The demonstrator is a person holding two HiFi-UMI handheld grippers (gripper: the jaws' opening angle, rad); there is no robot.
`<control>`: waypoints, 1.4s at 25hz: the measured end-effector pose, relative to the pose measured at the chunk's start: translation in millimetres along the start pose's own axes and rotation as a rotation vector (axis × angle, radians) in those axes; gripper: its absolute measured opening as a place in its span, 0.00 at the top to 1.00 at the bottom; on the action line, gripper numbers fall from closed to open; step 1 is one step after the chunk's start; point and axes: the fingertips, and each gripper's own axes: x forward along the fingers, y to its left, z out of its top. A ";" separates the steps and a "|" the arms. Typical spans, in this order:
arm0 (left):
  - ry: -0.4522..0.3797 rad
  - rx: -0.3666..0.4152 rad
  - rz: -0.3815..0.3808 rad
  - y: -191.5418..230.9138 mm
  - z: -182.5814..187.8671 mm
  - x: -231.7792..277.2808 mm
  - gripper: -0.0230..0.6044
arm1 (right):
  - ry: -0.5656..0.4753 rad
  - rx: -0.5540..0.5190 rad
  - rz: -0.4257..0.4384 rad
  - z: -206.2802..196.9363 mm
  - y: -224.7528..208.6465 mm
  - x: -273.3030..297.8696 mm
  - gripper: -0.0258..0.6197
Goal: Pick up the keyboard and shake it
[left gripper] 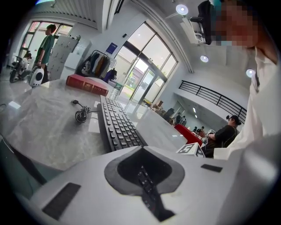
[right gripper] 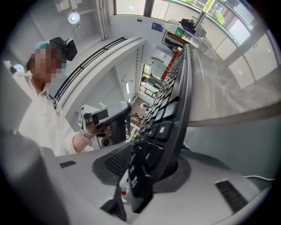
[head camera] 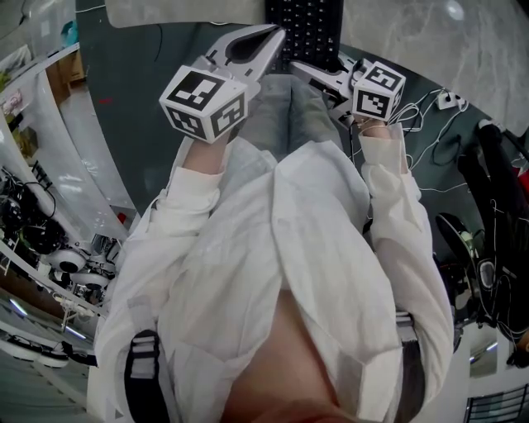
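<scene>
White shirt (head camera: 273, 273) and sleeves fill the near part of the head view, with both of the person's arms stretched forward. Beyond them is the marble-topped desk (head camera: 438, 41). The black keyboard (head camera: 304, 23) lies lengthwise on it, its near end reaching past the desk's edge toward the person. A red book (left gripper: 87, 84) sits near the keyboard's far end.

The right tongs (head camera: 299, 69) are closed partway onto the keyboard's near end, one jaw on the key face and the other underneath, so they hold it by that end alone. The left tongs (head camera: 275, 35) are fully closed with nothing gripped. Their tip is just beside the keyboard's near left corner, and whether it touches cannot be told. A coiled cable (left gripper: 81, 115) lies on the desk just beside the keyboard's left side. Whether it belongs to the keyboard is not clear.

The main risk is the one-ended grip. The keyboard is long, so lifting it would probably lever it against the jaws, and a shake could twist it loose or send it onto the desk. If the cable is attached, it may drag or snag on the book. The closed left tongs give no support and could knock the corner sideways.
</scene>
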 end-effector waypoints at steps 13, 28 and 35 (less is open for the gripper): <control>-0.062 0.000 0.060 39.2 28.1 3.3 0.94 | 0.057 -0.088 -0.024 -8.6 -11.4 1.0 0.72; -0.071 -0.019 0.083 62.0 37.7 10.0 0.86 | 0.067 -0.086 -0.021 -8.1 -9.2 1.5 0.72; -0.047 -0.056 0.038 64.0 35.0 19.2 0.65 | 0.057 -0.080 -0.018 -10.3 -11.8 1.2 0.72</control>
